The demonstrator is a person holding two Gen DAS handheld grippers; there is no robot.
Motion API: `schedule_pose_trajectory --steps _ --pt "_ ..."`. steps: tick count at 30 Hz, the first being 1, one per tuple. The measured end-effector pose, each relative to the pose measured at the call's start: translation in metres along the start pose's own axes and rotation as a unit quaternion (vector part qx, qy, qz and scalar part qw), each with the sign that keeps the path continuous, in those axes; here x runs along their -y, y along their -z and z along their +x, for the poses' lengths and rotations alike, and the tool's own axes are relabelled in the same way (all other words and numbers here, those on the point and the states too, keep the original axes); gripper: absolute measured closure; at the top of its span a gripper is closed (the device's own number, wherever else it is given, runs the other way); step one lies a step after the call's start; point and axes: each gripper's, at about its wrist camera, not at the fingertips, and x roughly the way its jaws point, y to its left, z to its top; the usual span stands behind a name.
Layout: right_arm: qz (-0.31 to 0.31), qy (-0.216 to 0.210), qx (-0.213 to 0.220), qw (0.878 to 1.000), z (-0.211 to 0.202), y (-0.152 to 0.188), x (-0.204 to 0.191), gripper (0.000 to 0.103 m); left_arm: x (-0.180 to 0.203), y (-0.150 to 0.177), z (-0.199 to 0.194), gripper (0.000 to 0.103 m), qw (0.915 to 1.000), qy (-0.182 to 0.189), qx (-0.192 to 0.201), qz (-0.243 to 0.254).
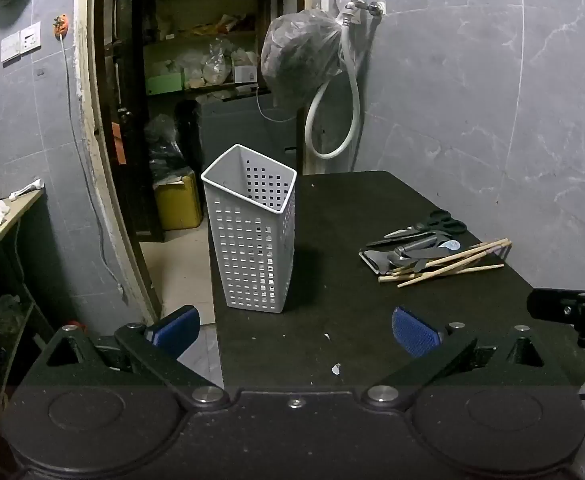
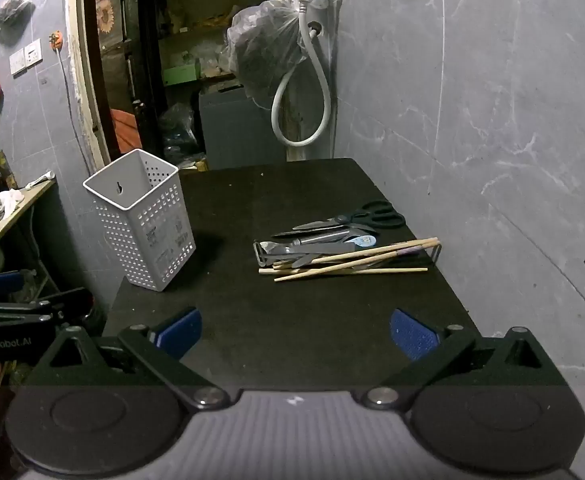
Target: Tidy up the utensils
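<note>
A white perforated utensil holder [image 1: 252, 232] [image 2: 142, 220] stands upright and empty near the left edge of the black table [image 1: 352, 320] [image 2: 292, 320]. To its right lies a pile of utensils: wooden chopsticks [image 1: 444, 266] [image 2: 352, 262], black-handled scissors [image 1: 432, 224] [image 2: 360, 218], a knife and a peeler [image 2: 304, 250]. My left gripper [image 1: 294, 334] hovers open over the table's near left edge, short of the holder. My right gripper [image 2: 296, 334] hangs open above the table's front, with the pile ahead of it. Nothing sits between either pair of blue pads.
A grey marble wall [image 2: 492, 120] runs along the table's right side. A tap with a looped white hose [image 1: 332, 120] and a hanging plastic bag [image 1: 300, 52] sit behind the table. A doorway to a cluttered storeroom [image 1: 196, 80] opens at the back left; a wooden shelf [image 2: 8, 208] stands at far left.
</note>
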Motion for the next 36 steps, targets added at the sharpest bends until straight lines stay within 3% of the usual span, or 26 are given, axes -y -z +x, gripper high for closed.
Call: schedule_pose_trajectory --steps 36 --pt "-0.001 0.001 -0.004 1.000 0.000 0.000 0.000 0.000 0.004 0.010 0.000 0.001 1.0000 -0.001 -0.007 0.001"
